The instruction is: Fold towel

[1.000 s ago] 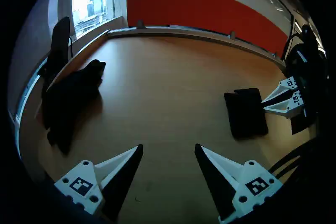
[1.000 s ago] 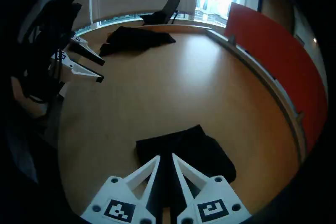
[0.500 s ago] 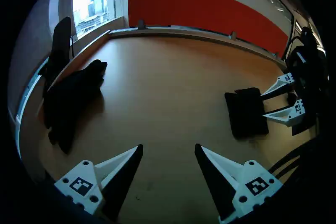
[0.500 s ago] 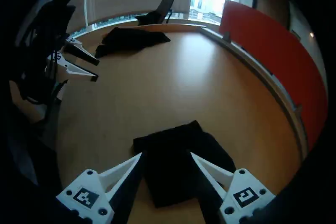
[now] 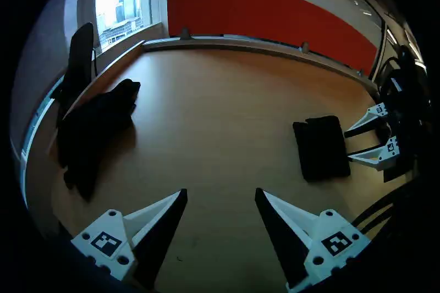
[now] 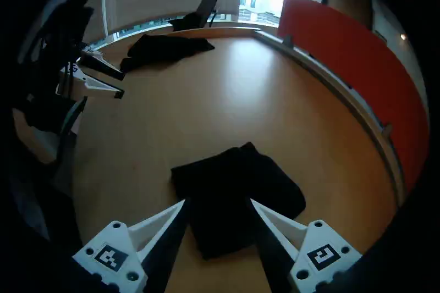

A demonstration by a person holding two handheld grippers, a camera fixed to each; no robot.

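Observation:
A folded black towel [image 6: 234,199] lies flat on the wooden table [image 6: 220,106], just ahead of my right gripper [image 6: 219,209], which stands open with its fingertips at the towel's near edge, touching nothing. In the left gripper view the same towel [image 5: 322,147] sits at the right, with the right gripper [image 5: 348,144] open beside it. My left gripper [image 5: 220,194] is open above bare table, far from the towel. It appears in the right gripper view as the left gripper [image 6: 120,86] at the far left.
A heap of dark cloth [image 5: 93,128] lies at the table's left side, seen also as dark cloth [image 6: 165,48] at the far end. A black chair [image 5: 77,56] stands by the window. An orange partition [image 5: 275,15] runs along the table's far edge.
My right gripper went from shut on the towel to open, then drew back a little from it. The towel stays flat on the table. The left gripper has not moved.

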